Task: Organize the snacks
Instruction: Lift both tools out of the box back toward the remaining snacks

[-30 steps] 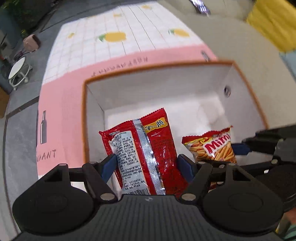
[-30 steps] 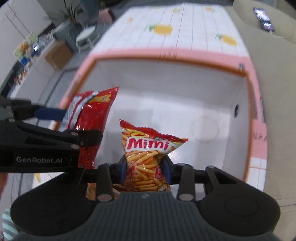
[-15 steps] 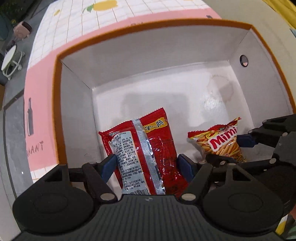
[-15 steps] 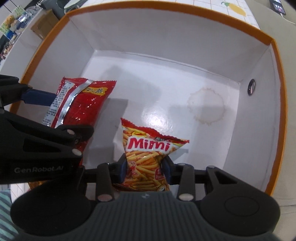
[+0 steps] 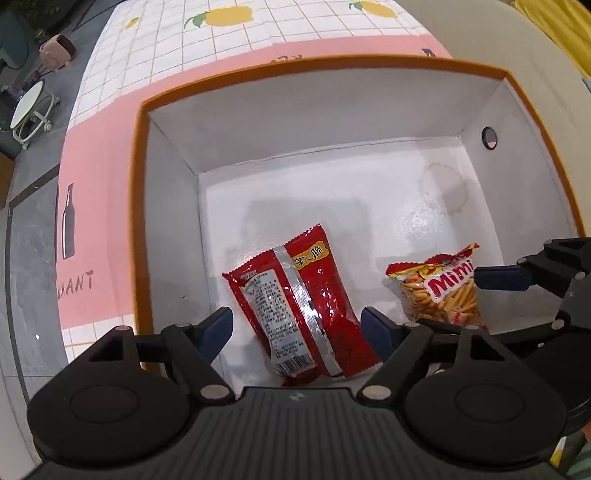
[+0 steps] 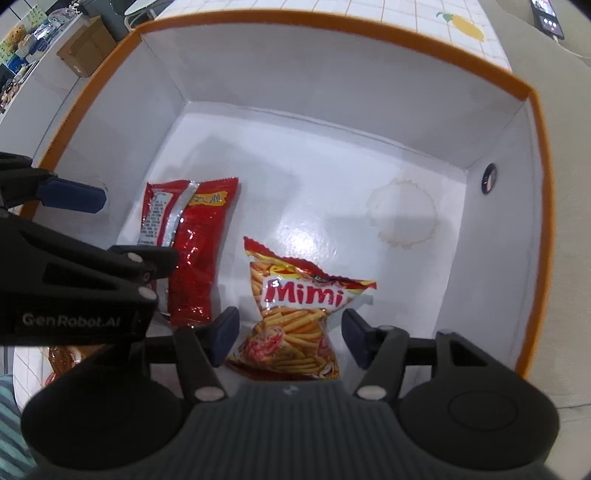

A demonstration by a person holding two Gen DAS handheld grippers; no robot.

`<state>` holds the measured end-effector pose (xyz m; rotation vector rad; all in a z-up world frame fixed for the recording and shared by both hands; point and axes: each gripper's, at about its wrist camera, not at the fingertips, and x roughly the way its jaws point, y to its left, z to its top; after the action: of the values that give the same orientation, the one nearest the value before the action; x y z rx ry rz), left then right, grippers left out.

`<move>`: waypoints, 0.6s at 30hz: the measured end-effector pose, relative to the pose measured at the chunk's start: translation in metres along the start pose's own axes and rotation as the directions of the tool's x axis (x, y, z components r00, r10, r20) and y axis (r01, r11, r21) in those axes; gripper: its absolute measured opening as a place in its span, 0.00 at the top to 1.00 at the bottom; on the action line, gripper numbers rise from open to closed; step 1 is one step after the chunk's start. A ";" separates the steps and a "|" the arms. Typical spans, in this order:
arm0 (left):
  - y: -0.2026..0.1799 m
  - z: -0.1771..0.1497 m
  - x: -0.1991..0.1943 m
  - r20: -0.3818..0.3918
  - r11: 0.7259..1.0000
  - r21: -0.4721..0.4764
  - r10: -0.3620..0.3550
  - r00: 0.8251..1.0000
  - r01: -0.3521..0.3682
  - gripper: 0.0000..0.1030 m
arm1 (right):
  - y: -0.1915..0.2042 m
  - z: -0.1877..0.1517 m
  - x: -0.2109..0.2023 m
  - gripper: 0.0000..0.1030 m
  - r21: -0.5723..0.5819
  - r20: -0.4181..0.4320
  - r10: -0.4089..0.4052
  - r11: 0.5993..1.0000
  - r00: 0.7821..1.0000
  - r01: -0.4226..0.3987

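A white box with an orange rim (image 5: 142, 206) (image 6: 532, 110) holds both snacks. A red snack packet (image 5: 299, 306) (image 6: 188, 236) lies on the box floor between the wide jaws of my left gripper (image 5: 297, 328); its jaws are opening and the blue pads stand clear of the packet. An orange "Mimi" fries bag (image 6: 295, 321) (image 5: 443, 291) rests on the floor between the jaws of my right gripper (image 6: 290, 332); these jaws are opening too, with gaps beside the bag. The left gripper's fingers (image 6: 70, 194) show at the left of the right wrist view.
The box stands on a pink and white checked cloth with lemon prints (image 5: 221, 40). A round stain (image 6: 402, 212) marks the box floor, and a small hole (image 6: 488, 179) sits in the right wall. A phone (image 6: 546, 18) lies far right. Another snack wrapper (image 6: 62, 362) lies outside the box.
Both grippers sank into the box with their snacks, then both opened. The red packet and the Mimi bag now lie loose on the box floor.
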<state>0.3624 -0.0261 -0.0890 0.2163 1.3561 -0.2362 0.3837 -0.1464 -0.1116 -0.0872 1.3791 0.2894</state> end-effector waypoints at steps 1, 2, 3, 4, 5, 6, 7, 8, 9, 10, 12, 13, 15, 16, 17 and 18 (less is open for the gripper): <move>0.000 -0.001 -0.003 0.006 1.000 -0.002 0.000 1.000 0.000 0.11 | 0.001 -0.001 -0.003 0.42 -0.001 0.007 0.000 1.000 1.000 0.000; 0.001 -0.003 -0.009 0.017 1.000 -0.004 0.001 1.000 -0.001 0.11 | 0.002 -0.001 -0.006 0.42 -0.003 0.014 -0.002 1.000 1.000 0.002; 0.001 -0.004 -0.014 0.031 1.000 -0.005 0.004 1.000 -0.003 0.11 | 0.003 -0.001 -0.010 0.42 -0.005 0.022 -0.006 1.000 1.000 0.006; 0.002 -0.006 -0.022 0.051 1.000 -0.009 0.007 0.999 -0.007 0.11 | 0.003 -0.002 -0.014 0.42 -0.003 0.031 -0.009 1.000 0.999 0.009; 0.001 -0.010 -0.029 0.072 1.000 -0.015 0.011 0.997 -0.010 0.11 | 0.004 -0.004 -0.018 0.42 -0.001 0.040 -0.011 1.000 0.999 0.011; 0.001 -0.012 -0.037 0.092 1.000 -0.020 0.010 0.996 -0.008 0.11 | 0.004 -0.005 -0.021 0.42 0.002 0.051 -0.011 1.000 0.999 0.010; 0.001 -0.014 -0.044 0.105 1.000 -0.021 0.002 0.994 0.000 0.11 | 0.005 -0.005 -0.024 0.42 0.004 0.061 -0.009 1.000 0.998 0.009; 0.001 -0.016 -0.051 0.113 1.000 -0.021 -0.007 0.994 0.009 0.11 | 0.006 -0.006 -0.031 0.42 0.006 0.071 -0.008 1.000 0.997 0.008; 0.001 -0.018 -0.058 0.122 1.000 -0.026 -0.012 0.992 0.016 0.11 | 0.007 -0.007 -0.037 0.42 0.005 0.080 -0.008 1.000 0.997 0.007; 0.001 -0.020 -0.065 0.126 0.999 -0.029 -0.016 0.992 0.019 0.11 | 0.010 -0.009 -0.043 0.42 0.001 0.089 -0.009 1.000 0.996 0.009; 0.002 -0.025 -0.078 0.141 0.999 -0.033 -0.026 0.990 0.031 0.11 | 0.014 -0.013 -0.055 0.42 -0.005 0.106 -0.013 1.000 0.994 0.014; 0.003 -0.028 -0.085 0.151 0.999 -0.036 -0.030 0.988 0.036 0.11 | 0.015 -0.015 -0.061 0.42 -0.008 0.116 -0.014 1.000 0.993 0.015; 0.002 -0.034 -0.101 0.164 0.999 -0.037 -0.033 0.986 0.040 0.11 | 0.019 -0.021 -0.075 0.42 -0.014 0.141 -0.011 1.000 0.990 0.013; 0.002 -0.038 -0.109 0.178 0.999 -0.034 -0.027 0.984 0.034 0.11 | 0.021 -0.026 -0.082 0.42 -0.016 0.153 -0.008 1.000 0.988 0.011; 0.002 -0.043 -0.116 0.191 0.999 -0.032 -0.022 0.981 0.028 0.11 | 0.022 -0.030 -0.088 0.42 -0.019 0.166 -0.005 1.000 0.986 0.008; 0.002 -0.048 -0.122 0.204 0.999 -0.028 -0.020 0.979 0.026 0.11 | 0.023 -0.036 -0.096 0.42 -0.021 0.177 0.000 1.000 0.984 0.004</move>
<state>0.2939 -0.0055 0.0212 0.1468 1.1581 -0.2501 0.3280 -0.1468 -0.0226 -0.0785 1.1990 0.3029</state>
